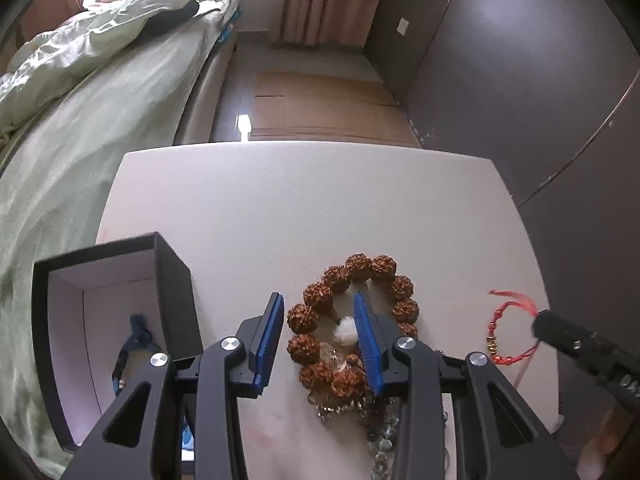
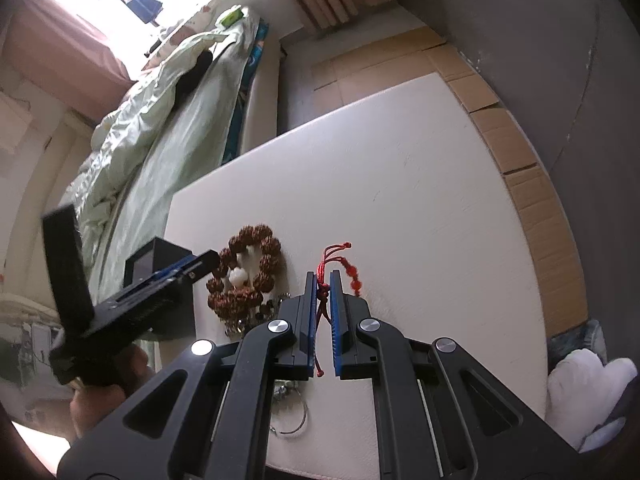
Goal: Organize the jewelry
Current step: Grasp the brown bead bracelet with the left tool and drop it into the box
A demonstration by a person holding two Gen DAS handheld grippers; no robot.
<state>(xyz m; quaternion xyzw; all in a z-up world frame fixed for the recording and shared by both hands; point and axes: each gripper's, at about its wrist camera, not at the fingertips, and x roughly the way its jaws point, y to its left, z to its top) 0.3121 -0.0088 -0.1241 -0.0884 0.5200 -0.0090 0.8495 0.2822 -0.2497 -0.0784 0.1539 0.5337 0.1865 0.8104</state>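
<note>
Bracelets both mid-pick: left gripper (image 1: 318, 312) fingers apart astride brown bead bracelet (image 1: 352, 320), close on its 9 o'clock beads; right gripper (image 2: 323, 280) nearly shut round red cord bracelet (image 2: 340, 270), lift slow toward black box (image 1: 120, 312).

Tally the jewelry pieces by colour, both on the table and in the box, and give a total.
Brown: 1, the seed-bead bracelet
Red: 1, the cord bracelet
Blue: 1, the piece in the black box
Silver or clear: a tangled pile, count cannot be told
Total: 3 distinct pieces, plus the pile
</note>
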